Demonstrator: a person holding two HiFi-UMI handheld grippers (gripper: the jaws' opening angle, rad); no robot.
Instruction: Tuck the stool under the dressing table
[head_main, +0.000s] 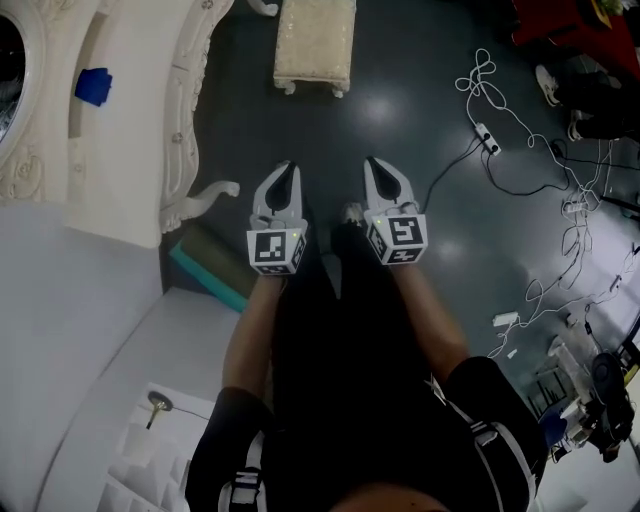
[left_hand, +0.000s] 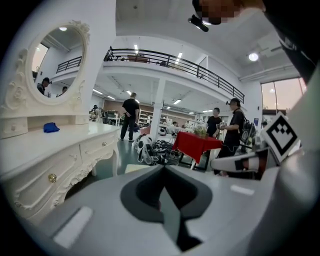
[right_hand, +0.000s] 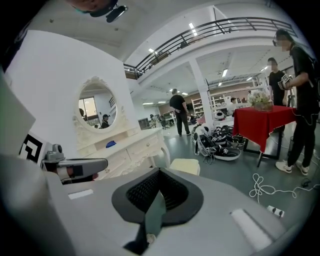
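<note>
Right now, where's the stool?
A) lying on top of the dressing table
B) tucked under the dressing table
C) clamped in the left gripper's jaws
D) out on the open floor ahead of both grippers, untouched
D: the cream stool stands on the dark floor beyond the left gripper and right gripper, clear of the dressing table; both jaws are shut on nothing.
</note>
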